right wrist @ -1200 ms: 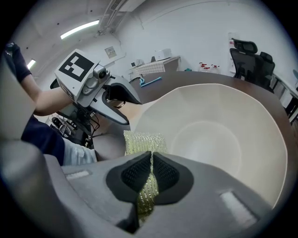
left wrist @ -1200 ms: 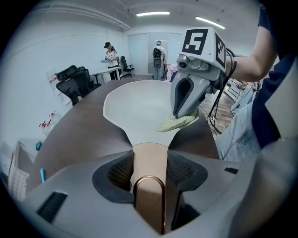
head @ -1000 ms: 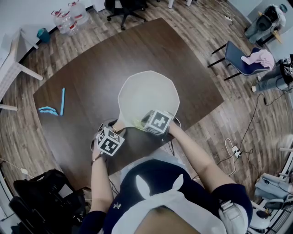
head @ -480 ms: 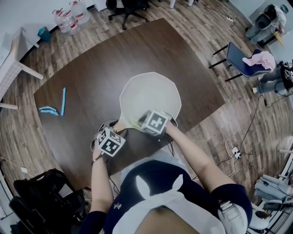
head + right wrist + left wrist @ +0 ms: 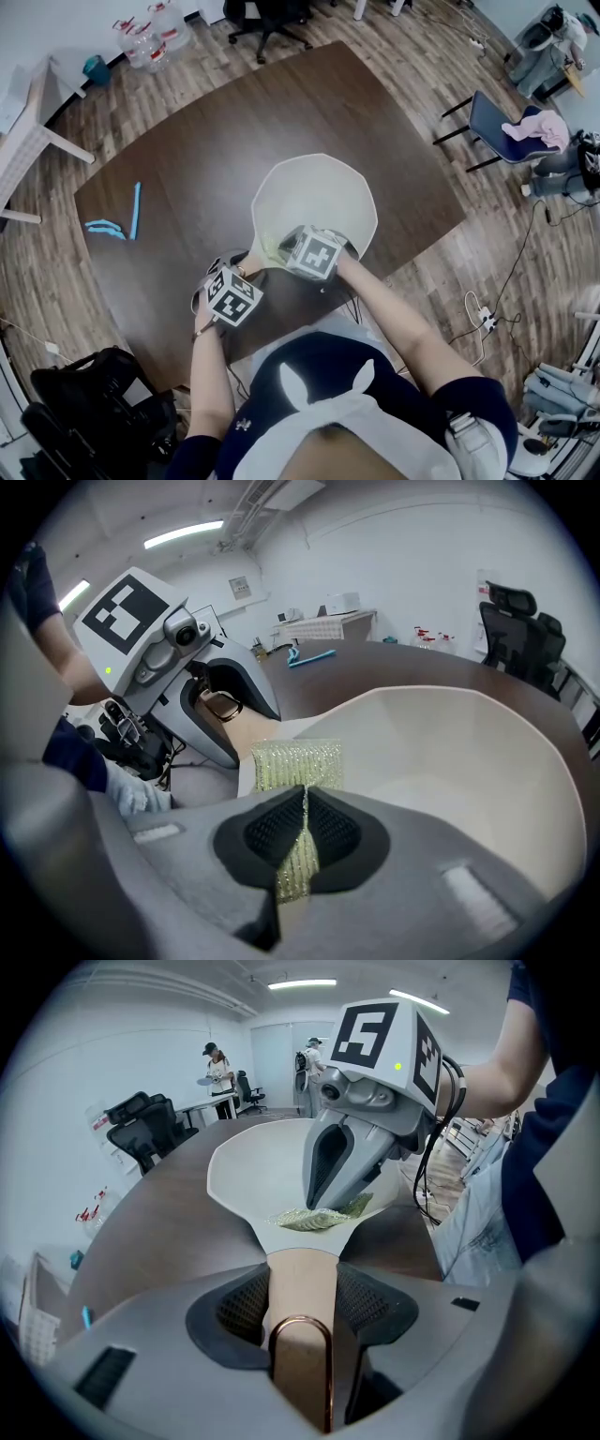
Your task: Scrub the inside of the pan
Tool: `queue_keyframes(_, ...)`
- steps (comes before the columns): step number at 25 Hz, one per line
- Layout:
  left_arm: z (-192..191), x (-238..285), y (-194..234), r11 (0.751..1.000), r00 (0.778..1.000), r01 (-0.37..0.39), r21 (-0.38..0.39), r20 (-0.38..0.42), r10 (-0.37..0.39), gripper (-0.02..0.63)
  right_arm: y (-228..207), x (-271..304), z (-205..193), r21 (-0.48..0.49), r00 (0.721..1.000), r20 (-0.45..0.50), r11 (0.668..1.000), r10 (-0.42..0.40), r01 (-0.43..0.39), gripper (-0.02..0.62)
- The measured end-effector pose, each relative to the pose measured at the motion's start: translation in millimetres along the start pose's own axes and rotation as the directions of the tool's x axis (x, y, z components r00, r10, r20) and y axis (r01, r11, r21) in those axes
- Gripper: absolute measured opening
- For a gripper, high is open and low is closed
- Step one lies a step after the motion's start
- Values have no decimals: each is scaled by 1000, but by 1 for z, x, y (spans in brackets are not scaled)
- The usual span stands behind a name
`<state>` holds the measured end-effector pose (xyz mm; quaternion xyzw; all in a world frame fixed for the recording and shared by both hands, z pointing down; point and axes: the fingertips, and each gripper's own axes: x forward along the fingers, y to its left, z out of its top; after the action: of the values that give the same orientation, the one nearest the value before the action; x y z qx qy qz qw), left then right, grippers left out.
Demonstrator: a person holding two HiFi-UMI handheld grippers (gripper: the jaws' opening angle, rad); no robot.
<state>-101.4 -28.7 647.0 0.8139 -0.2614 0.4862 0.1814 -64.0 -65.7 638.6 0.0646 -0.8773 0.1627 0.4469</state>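
A cream-white pan [image 5: 317,192] with a pale wooden handle [image 5: 253,257] lies on the dark brown table [image 5: 187,159]. My left gripper [image 5: 244,272] is shut on that handle [image 5: 302,1265], whose copper hanging loop shows between the pads. My right gripper [image 5: 289,247] is shut on a yellow-green scrub pad [image 5: 295,761]. It holds the pad against the inside of the pan's near wall, close to where the handle joins. From the left gripper view the pad [image 5: 317,1218] lies flat on the pan floor under the right gripper [image 5: 328,1190].
Light blue strips [image 5: 117,221] lie at the table's left. On the wooden floor beyond the table stand a chair with pink cloth [image 5: 511,127], water bottles [image 5: 150,37] and an office chair [image 5: 267,14]. A black bag [image 5: 94,403] sits at my lower left.
My right gripper has slid the scrub pad leftward along the pan's near side, toward the handle, rolling slightly. The left gripper and the pan have stayed put.
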Motion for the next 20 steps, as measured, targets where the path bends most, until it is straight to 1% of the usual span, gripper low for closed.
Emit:
queue_keyframes(4, 0, 0, 1, 1000, 1000, 1, 6, -5, -1, 225, -4, 3, 10, -87, 999, 5, 995, -37, 37, 9)
queue_keyframes(15, 2, 1, 0, 1000, 1000, 4, 15, -5, -4, 225, -14, 9, 17, -158, 998, 14, 985, -68, 69, 9)
queue_keyframes(20, -1, 1, 1, 1000, 1000, 3, 19, -7, -3, 225, -20, 16, 23, -186, 994, 31, 977, -103, 108, 9)
